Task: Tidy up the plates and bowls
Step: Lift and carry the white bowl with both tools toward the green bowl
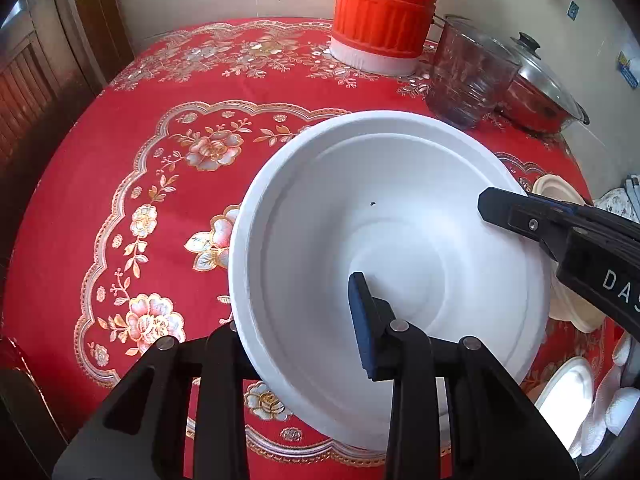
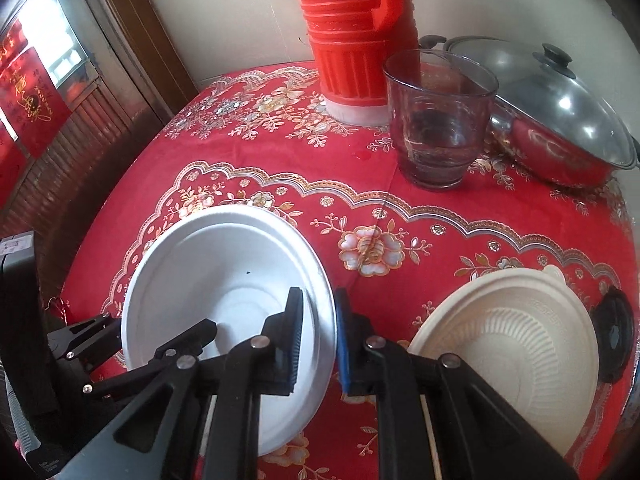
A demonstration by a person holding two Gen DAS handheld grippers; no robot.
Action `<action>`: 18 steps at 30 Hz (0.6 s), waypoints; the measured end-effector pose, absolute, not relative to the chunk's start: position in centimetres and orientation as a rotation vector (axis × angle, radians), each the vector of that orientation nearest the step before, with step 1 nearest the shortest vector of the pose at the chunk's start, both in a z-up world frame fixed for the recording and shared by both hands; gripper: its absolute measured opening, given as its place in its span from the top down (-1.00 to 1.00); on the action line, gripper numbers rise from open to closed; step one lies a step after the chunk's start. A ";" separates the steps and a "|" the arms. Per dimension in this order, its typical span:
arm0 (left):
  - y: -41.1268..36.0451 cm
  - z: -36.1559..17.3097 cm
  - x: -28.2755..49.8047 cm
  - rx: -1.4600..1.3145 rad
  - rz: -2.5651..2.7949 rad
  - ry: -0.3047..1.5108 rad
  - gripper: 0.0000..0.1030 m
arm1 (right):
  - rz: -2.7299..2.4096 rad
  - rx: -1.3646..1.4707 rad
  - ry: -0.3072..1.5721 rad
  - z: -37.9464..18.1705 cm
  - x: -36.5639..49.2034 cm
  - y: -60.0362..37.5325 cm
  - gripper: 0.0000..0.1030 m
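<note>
White foam bowl [image 2: 224,280], smooth and ringed, was clamped at opposite rims by left gripper [image 1: 296,332] and right gripper [image 2: 318,340], seemingly lifted clear of the red floral cloth [image 2: 440,240]. Cream ribbed bowl [image 2: 516,344] lay at right, not yet stacked; sorting looked barely begun.

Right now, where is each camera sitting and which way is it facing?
Left wrist: on the left gripper, looking down into the white bowl it clamps; the right gripper enters from the right.
Right wrist: on the right gripper, clamping the bowl's opposite rim; cream bowl beside.
Shared: white bowl, red tablecloth, orange jug.
</note>
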State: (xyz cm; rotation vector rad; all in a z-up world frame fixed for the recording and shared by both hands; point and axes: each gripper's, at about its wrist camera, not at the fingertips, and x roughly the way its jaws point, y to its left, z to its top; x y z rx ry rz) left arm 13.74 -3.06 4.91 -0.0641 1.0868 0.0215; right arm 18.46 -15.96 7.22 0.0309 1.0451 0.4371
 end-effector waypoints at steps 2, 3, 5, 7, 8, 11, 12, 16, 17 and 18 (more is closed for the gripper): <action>-2.9 5.5 12.9 -0.047 0.030 1.067 0.47 | 0.437 0.026 1.040 7.6 17.6 -15.9 0.74; -2.7 5.7 12.4 -0.051 0.023 1.062 0.47 | 0.435 0.024 1.034 7.8 17.2 -15.9 0.74; -2.4 6.0 11.5 -0.047 0.023 1.054 0.47 | 0.439 0.026 1.026 8.3 16.3 -15.8 0.74; -2.3 6.3 10.5 -0.036 0.024 1.041 0.47 | 0.438 0.024 1.016 8.8 15.4 -15.6 0.74; -2.2 6.4 10.2 -0.034 0.025 1.037 0.47 | 0.437 0.021 1.009 9.0 14.9 -15.4 0.74; -1.8 6.9 8.9 -0.017 0.037 1.009 0.47 | 0.438 0.016 1.000 9.4 13.4 -14.8 0.74; -1.7 7.1 8.6 -0.011 0.041 1.000 0.47 | 0.440 0.018 0.996 9.4 12.9 -14.7 0.74; -1.3 7.4 7.1 -0.004 0.038 0.981 0.47 | 0.437 0.018 0.992 9.3 11.4 -14.3 0.73; -1.3 7.4 6.7 -0.005 0.035 0.979 0.47 | 0.435 0.020 0.991 9.3 11.0 -14.3 0.73; -1.3 7.4 6.4 -0.003 0.033 0.977 0.47 | 0.434 0.024 0.987 9.3 10.7 -14.3 0.73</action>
